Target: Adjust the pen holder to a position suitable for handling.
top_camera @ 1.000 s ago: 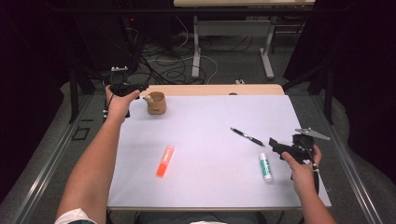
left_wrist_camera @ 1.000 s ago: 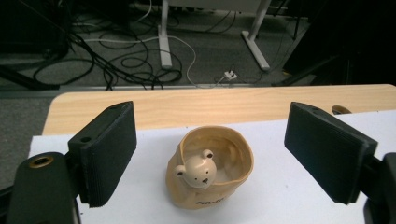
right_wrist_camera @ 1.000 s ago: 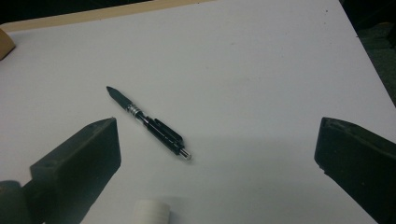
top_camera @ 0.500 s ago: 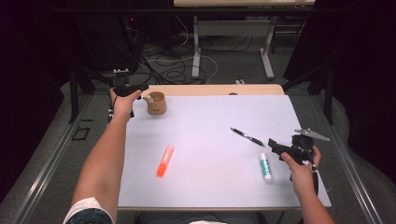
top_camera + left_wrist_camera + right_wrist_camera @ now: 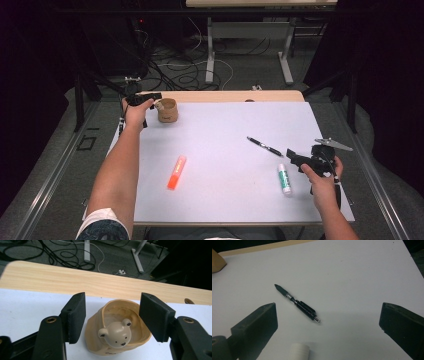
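Over by the far left corner of the desk: a small tan cup with a little bear head on its near side; standing upright on the white sheet, just short of the bare wood strip along the far edge.

Left gripper right at that cup; seen in the left gripper view with one black pad on each side of it. Jaws about half open and just been closing in; cup sitting between them, but a thin gap showing on both sides, so not squeezed yet; nothing held.

Main thing for the next move: cup dead ahead of the left jaws and in the middle of the gap; round, so no long side to line up with; bear head facing back toward the gripper. Probably just more closing needed, straight in from both sides.

Right gripper well apart, near the right edge of the desk; jaws wide open and empty. Black pen lying flat in front of them, slanted, tip pointing away to the far left; white glue stick just beside the right hand; orange marker alone nearer the front edge.

Left hand much nearer the cup than the right.
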Motion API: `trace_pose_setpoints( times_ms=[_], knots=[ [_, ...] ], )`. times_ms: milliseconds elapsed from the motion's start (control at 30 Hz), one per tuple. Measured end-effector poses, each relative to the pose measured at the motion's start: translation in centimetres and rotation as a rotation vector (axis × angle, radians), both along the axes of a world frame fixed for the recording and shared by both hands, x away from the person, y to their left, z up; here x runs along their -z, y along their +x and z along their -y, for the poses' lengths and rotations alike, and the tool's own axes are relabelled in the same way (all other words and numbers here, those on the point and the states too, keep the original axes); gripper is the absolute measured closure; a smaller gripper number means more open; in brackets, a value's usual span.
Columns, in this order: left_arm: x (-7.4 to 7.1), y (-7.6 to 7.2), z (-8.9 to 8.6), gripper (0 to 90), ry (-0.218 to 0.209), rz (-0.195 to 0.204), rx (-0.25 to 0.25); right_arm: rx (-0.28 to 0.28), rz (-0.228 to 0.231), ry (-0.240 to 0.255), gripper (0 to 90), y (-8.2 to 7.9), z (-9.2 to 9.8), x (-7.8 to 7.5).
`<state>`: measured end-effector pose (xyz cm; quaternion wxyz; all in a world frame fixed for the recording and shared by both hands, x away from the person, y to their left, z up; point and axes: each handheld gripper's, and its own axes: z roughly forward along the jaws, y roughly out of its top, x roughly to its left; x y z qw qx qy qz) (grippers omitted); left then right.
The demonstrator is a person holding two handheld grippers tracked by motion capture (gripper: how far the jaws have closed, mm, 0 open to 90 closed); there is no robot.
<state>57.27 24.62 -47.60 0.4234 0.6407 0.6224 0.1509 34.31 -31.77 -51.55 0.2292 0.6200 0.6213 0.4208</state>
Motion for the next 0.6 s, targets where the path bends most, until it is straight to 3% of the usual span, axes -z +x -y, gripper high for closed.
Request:
trace_pose_setpoints(
  times_ms=[133, 300, 433, 600],
  knots=[
    [0.6, 0.2, 0.5, 39.5, -0.006, -0.021, 0.002, 0.0, 0.007, 0.01, 1.9, 0.0, 0.0, 0.0],
    [1.1, 0.3, 1.1, 39.8, 0.03, -0.046, 0.016, -0.005, 0.007, 0.011, 2.4, 0.0, 0.1, 0.0],
    [1.7, 0.5, 1.4, 41.4, 0.033, -0.041, -0.008, -0.018, 0.008, 0.004, 2.5, -0.1, 0.1, -0.2],
    [2.0, 0.6, 1.8, 42.6, 0.043, -0.054, 0.002, -0.017, 0.012, 0.003, 2.8, -0.2, 0.0, -0.1]
  ],
)
